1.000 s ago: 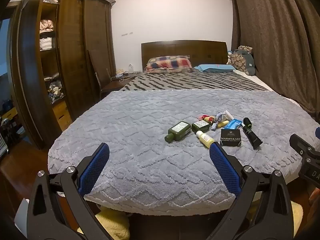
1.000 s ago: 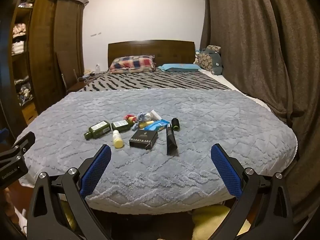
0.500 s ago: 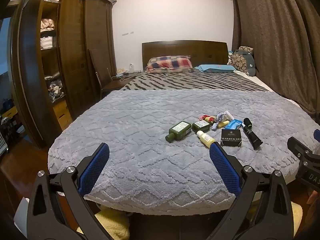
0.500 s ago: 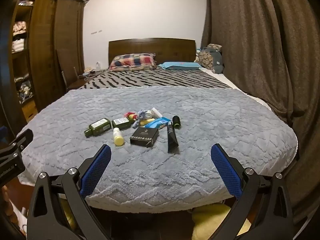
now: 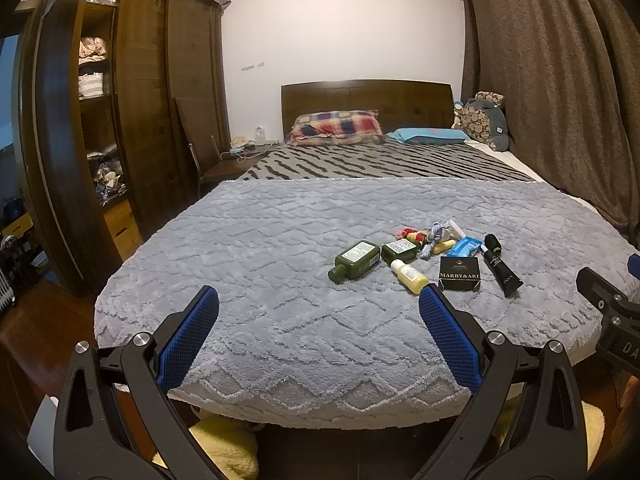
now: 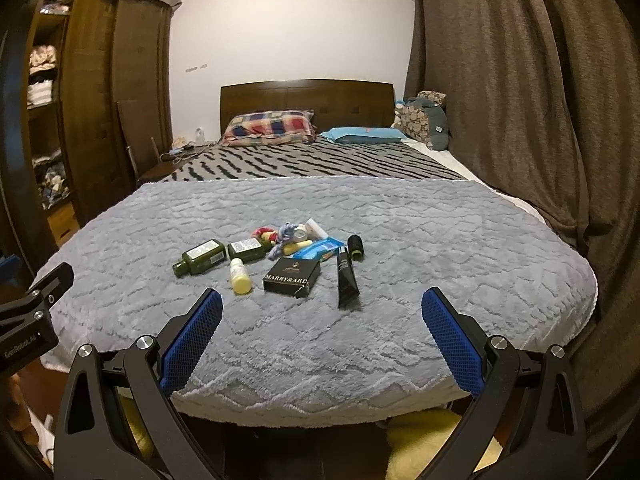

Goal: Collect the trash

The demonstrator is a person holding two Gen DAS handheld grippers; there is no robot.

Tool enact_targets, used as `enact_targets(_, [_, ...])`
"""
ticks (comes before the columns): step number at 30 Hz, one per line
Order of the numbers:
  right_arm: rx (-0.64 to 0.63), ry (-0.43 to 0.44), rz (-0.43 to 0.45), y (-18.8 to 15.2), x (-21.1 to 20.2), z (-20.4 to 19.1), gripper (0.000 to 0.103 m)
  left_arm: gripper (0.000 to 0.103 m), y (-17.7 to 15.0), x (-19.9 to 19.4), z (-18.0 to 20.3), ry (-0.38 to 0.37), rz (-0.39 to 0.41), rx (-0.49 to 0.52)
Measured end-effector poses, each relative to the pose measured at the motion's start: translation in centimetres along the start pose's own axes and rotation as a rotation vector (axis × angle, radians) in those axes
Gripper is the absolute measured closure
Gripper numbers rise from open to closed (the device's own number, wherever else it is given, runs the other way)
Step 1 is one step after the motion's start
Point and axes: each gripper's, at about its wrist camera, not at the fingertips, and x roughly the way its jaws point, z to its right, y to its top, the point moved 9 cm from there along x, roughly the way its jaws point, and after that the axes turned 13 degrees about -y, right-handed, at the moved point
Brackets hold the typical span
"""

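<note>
Both the left gripper (image 5: 319, 309) and the right gripper (image 6: 322, 309) were held spread and empty short of the blanket's (image 6: 440, 240) near edge, where the mid-blanket trash cluster (image 6: 280, 256), tightly packed, could be scattered or a round bottle rolled by a careless pinch.

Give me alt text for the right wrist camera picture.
An open right gripper hovers at the foot of a bed, facing small clutter on a grey blanket: two green bottles, a black box, a black tube.
</note>
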Motion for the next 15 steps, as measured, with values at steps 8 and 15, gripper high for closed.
enact_targets(8, [0.001,-0.003,0.001,0.09,-0.02,0.08,0.003,0.008,0.15,-0.20,0.10,-0.001,0.003,0.003])
enact_targets(15, [0.002,-0.003,0.002,0.10,-0.03,0.13,0.003,0.008,0.15,-0.25,0.08,-0.002,0.004,0.003])
